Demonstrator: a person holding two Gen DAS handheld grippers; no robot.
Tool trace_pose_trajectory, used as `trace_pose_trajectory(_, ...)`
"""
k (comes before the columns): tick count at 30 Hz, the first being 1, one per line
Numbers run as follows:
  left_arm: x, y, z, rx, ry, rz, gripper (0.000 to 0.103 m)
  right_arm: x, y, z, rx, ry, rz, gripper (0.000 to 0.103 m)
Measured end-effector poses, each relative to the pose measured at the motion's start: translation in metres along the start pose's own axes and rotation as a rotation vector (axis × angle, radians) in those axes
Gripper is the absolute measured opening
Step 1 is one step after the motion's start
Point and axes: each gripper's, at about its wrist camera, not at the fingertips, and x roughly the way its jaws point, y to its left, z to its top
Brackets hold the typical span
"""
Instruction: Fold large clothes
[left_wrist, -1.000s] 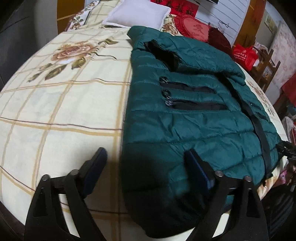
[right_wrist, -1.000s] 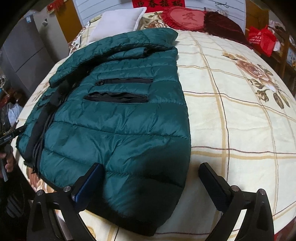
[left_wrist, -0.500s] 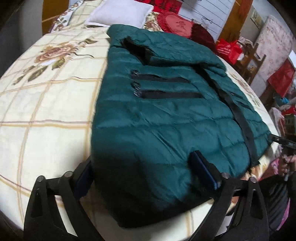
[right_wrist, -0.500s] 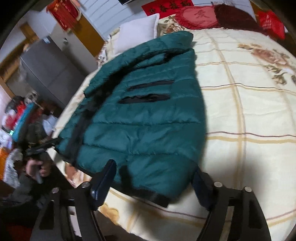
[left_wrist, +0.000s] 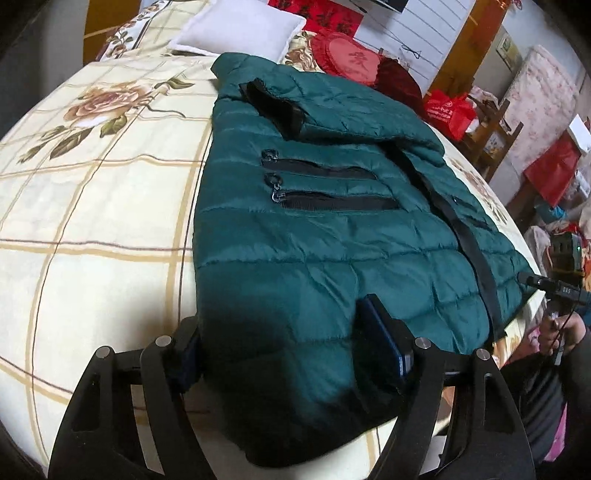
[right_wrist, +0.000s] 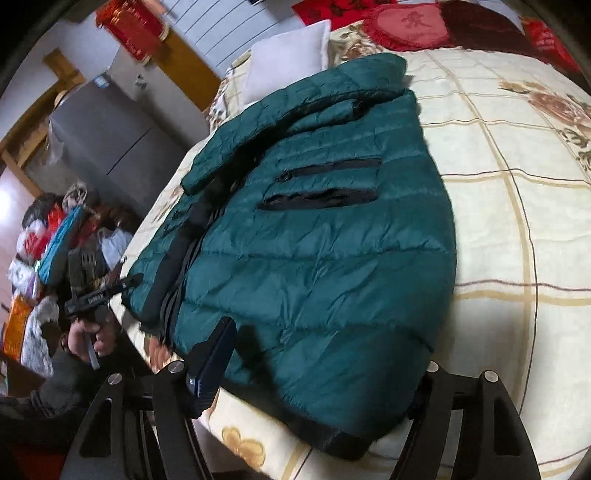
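Dark green and quilted, the jacket (left_wrist: 332, 236) lay flat on the bed (left_wrist: 92, 206), its hem at the near edge and its collar toward the pillows. In the left wrist view the left gripper (left_wrist: 291, 354) straddled the jacket's near hem corner. Its jaws had just been closing, and the padded cloth bulged up between them. The right finger (left_wrist: 384, 343) pressed into the fabric from above, and the left finger (left_wrist: 188, 354) sat against the jacket's folded side edge, half hidden by it. The hold looked like a pinch on a thick bunch of cloth, at a middling width.

In the right wrist view the right gripper (right_wrist: 317, 365) stood at the opposite corner of the same hem. Its jaws had narrowed a moment before and then held about steady, with the hem between them. The left finger (right_wrist: 214, 354) rested on top of the jacket near the dark zipper band, and the right finger (right_wrist: 421, 391) was mostly covered by the jacket's outer edge. Whether that pad truly pressed the cloth I could not tell.

Farther up the jacket two black zip pockets (left_wrist: 325, 184) crossed the chest, and a sleeve (left_wrist: 332, 107) lay folded over the shoulder. Beyond the collar sat a white pillow (left_wrist: 240, 29) and a red heart cushion (left_wrist: 351, 59). At the bed's side a hand (right_wrist: 88, 336) gripped the other tool's handle.
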Motion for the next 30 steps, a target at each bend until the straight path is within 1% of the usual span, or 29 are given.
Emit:
trace_pose_trajectory(1,0.000,-0.001,0.000,-0.002,0.003,-0.010,0.076,0.000,-0.001,0.001,0.002,-0.001,-0.004,0.073)
trace_pose_trajectory(3,-0.004,-0.005,-0.002,0.001,0.009,-0.081,0.076,0.003,0.003,0.003,-0.010,0.001,-0.031,0.073)
trace_pose_trajectory(5,-0.011,-0.010,-0.003,0.024,-0.010,-0.107,0.076,0.005,0.008,0.002,-0.032,0.001,-0.060,0.073)
trace_pose_trajectory(7,-0.011,-0.004,-0.002,-0.004,-0.007,-0.128,0.076,0.006,0.010,0.002,-0.042,-0.004,-0.078,0.073)
trace_pose_trajectory(9,-0.007,0.005,-0.001,-0.047,0.012,-0.125,0.076,0.005,0.008,0.001,-0.027,-0.014,-0.073,0.073)
trace_pose_trajectory(12,-0.007,0.012,-0.002,-0.095,0.034,-0.145,0.075,0.003,0.004,0.001,0.010,-0.033,-0.059,0.073)
trace_pose_trajectory(14,-0.011,0.013,-0.007,-0.116,0.046,-0.164,0.075,0.002,0.005,-0.001,0.002,-0.036,-0.063,0.073)
trace_pose_trajectory(15,-0.013,0.013,-0.010,-0.122,0.044,-0.172,0.077,0.003,0.006,0.000,-0.005,-0.029,-0.068,0.073)
trace_pose_trajectory(18,-0.014,0.012,-0.012,-0.118,0.038,-0.172,0.077,0.006,0.010,0.002,-0.039,-0.013,-0.088,0.073)
trace_pose_trajectory(22,-0.006,0.016,-0.001,-0.137,0.024,-0.187,0.077,0.008,0.012,0.003,-0.056,-0.008,-0.102,0.073)
trace_pose_trajectory(25,0.002,0.014,0.009,-0.141,0.037,-0.208,0.082,0.008,0.012,0.003,-0.051,-0.011,-0.102,0.073)
trace_pose_trajectory(28,-0.001,0.013,0.005,-0.151,0.043,-0.217,0.082,0.009,0.013,0.003,-0.052,-0.008,-0.111,0.073)
trace_pose_trajectory(30,-0.006,0.011,-0.002,-0.141,0.041,-0.206,0.082,0.009,0.014,0.002,-0.060,-0.008,-0.113,0.073)
